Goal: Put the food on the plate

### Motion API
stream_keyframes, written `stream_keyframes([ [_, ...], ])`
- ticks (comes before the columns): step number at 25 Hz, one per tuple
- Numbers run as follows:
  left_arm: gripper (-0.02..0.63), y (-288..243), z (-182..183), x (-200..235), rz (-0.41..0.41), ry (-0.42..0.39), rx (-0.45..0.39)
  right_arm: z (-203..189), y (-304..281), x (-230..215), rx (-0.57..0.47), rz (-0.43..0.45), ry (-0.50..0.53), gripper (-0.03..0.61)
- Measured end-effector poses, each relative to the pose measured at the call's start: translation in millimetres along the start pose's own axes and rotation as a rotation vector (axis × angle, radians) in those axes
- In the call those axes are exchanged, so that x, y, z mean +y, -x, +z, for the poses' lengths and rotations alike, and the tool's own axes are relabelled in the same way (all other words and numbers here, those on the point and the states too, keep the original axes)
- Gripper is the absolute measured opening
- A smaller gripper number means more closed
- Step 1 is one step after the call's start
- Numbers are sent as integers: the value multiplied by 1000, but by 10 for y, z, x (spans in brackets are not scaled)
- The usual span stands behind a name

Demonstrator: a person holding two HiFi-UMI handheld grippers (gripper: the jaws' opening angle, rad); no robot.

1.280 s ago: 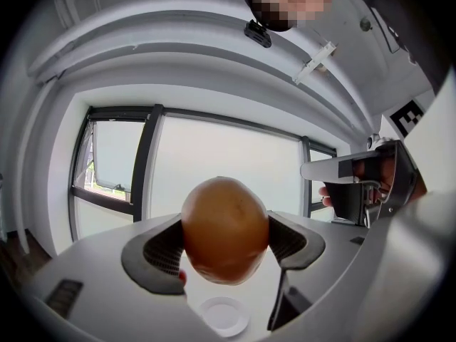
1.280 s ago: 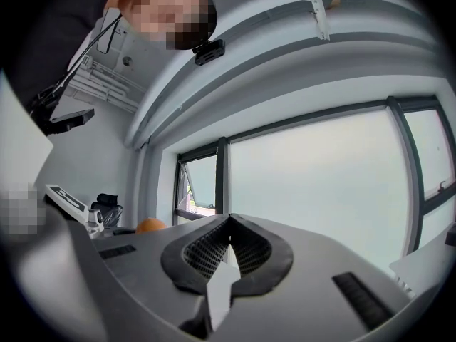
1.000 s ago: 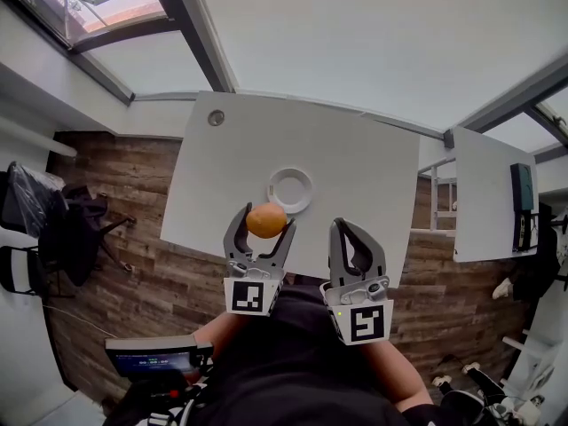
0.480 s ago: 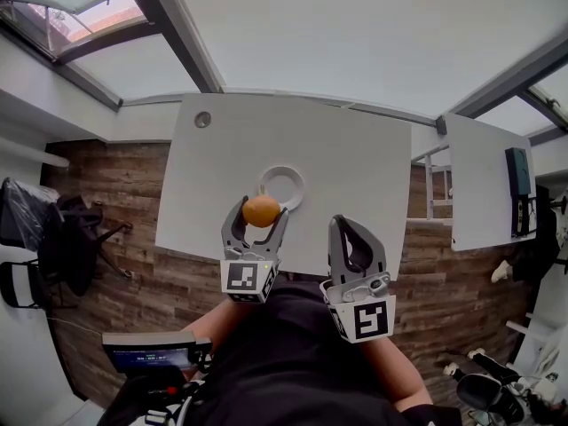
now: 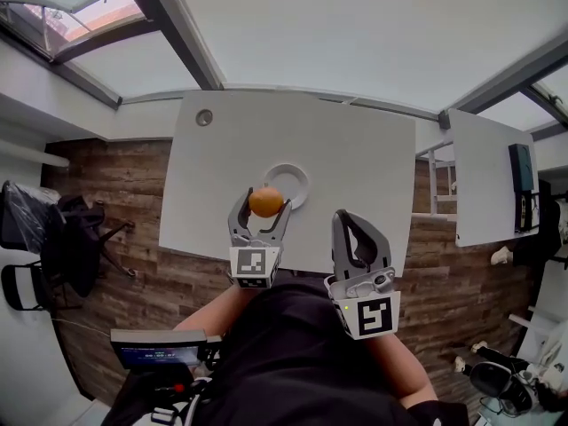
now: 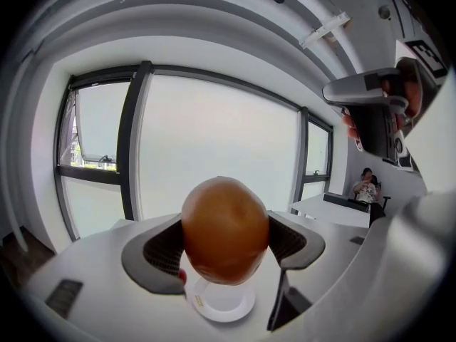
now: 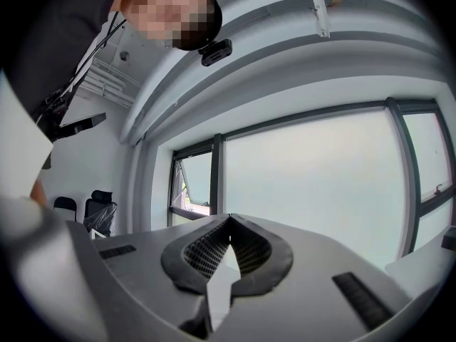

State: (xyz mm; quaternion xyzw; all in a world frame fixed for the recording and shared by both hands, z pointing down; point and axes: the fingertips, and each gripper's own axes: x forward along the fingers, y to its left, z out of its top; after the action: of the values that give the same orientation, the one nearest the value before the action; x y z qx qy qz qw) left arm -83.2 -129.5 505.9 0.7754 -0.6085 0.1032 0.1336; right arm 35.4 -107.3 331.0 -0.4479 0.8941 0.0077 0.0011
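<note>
So the left claw [image 5: 264, 207] is clamped across the middle of the round orange-brown food [image 6: 225, 228], up in the air just short of the white plate [image 5: 304, 183] on the surface [image 5: 364, 167]. Looks smooth and light and probably rolls, so I'd grip its widest part and set it down low. Right claw [image 7: 228, 234] is pinched together, empty.

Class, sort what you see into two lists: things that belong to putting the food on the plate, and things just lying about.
Belongs to the job: round orange food, clamped in the left gripper; white plate; table.

Just lying about: right gripper, shut on nothing; black chair; second table; dark device on it.
</note>
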Motion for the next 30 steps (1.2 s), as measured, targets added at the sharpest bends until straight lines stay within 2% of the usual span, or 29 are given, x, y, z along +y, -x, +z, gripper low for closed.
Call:
stream_keyframes([
  [3,336,-91,-89,24,9,-5,16,43,-4,-70,-27,2,-18,5],
  [11,336,-392,-419,47,-16,-94,98,26,-50,-118,-7,-20,43,5],
  [15,336,-489,-495,78,-26,-73,121,-30,-69,-148,12,-40,42,5],
  [19,336,-568,-530,74,-46,-86,146,-137,-41,-231,65,-76,-4,5],
  [24,336,-685,-781,56,-88,-159,205,-136,-32,-248,72,-89,0,5],
  [30,336,-802,-1011,51,-92,-122,258,-174,2,-364,77,-112,-1,5],
])
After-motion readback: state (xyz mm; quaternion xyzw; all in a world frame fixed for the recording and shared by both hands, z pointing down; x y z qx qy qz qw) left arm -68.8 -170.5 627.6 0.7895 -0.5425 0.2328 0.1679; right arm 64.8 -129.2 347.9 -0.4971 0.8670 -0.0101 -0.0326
